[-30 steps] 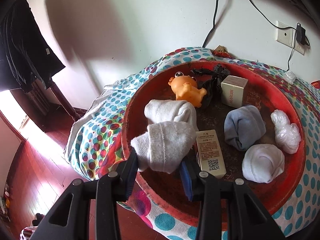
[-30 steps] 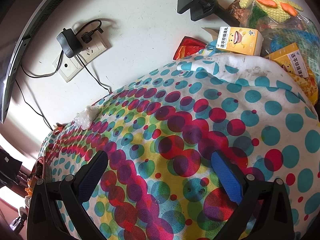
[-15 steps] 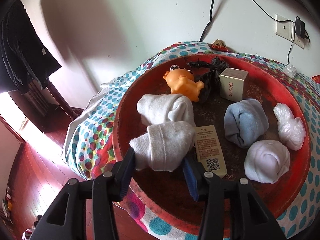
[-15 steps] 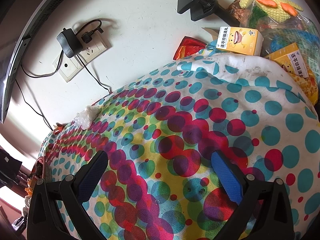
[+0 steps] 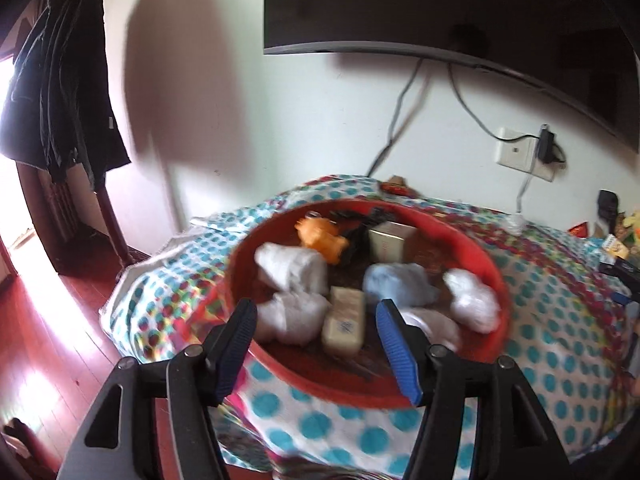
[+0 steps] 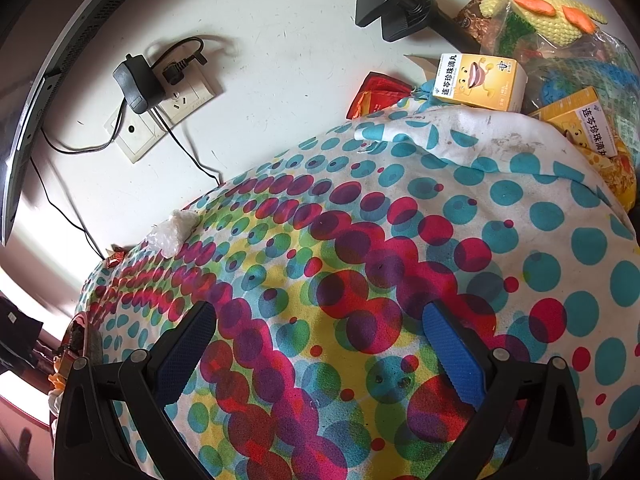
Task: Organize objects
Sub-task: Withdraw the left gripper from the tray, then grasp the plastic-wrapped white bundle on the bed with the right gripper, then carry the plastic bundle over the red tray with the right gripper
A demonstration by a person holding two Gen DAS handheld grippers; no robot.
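A red round tray (image 5: 486, 258) on a polka-dot cloth holds two white rolled socks (image 5: 290, 266) (image 5: 294, 318), a blue sock (image 5: 398, 286), another white sock (image 5: 434, 326), a white plastic bag (image 5: 472, 302), an orange toy (image 5: 320, 234), a cream box (image 5: 346, 322) and a beige box (image 5: 388, 240). My left gripper (image 5: 316, 344) is open and empty, pulled back at the tray's near rim; the near sock lies in the tray beyond it. My right gripper (image 6: 320, 344) is open and empty over the dotted cloth (image 6: 360, 280).
A wall socket with charger (image 6: 152, 88), a crumpled plastic bit (image 6: 172, 228), yellow medicine boxes (image 6: 476, 82), a black mount (image 6: 400, 8) and a knitted toy (image 6: 536, 8) sit at the cloth's far side. A monitor (image 5: 440, 8) hangs above. Dark coats (image 5: 60, 80) hang at left.
My left gripper opened and let go of the white sock, which now lies in the tray, then pulled back and tilted up. The right gripper has not moved.
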